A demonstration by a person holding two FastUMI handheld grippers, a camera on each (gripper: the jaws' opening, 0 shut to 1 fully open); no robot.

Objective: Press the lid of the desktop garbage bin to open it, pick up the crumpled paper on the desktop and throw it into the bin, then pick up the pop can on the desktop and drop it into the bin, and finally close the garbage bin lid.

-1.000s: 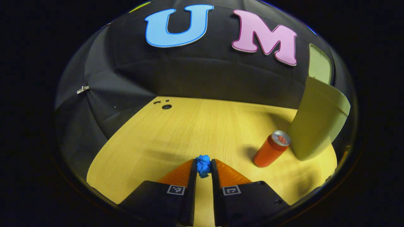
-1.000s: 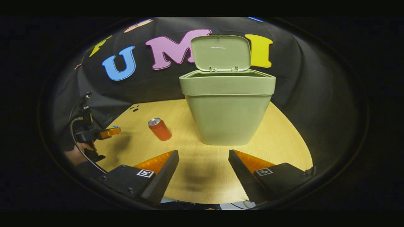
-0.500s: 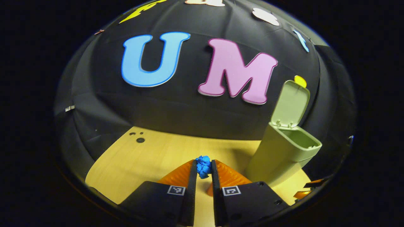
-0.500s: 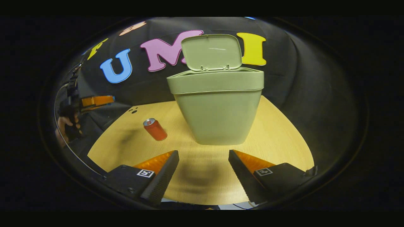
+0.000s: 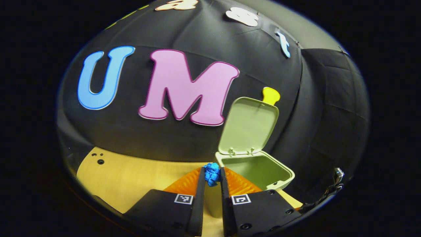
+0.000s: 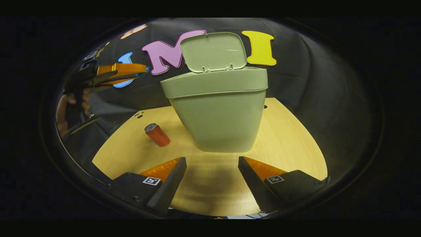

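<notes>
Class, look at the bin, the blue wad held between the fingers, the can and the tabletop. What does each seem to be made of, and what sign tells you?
Bin: probably moulded plastic, matte pale green, smooth walls and a hinged lid.
Blue wad: crumpled paper, by its sharp irregular creases.
Can: likely metal, with a silvery top and glossy red side.
Tabletop: light wood or wood-look laminate, showing fine straight grain.

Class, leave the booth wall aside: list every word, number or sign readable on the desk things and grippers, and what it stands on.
Red pop can: print too small to read.
Pale green plastic garbage bin and its open lid: no writing.
Blue crumpled paper: none.
Left gripper and right gripper: square black-and-white coded markers, a pattern, no readable text.
</notes>
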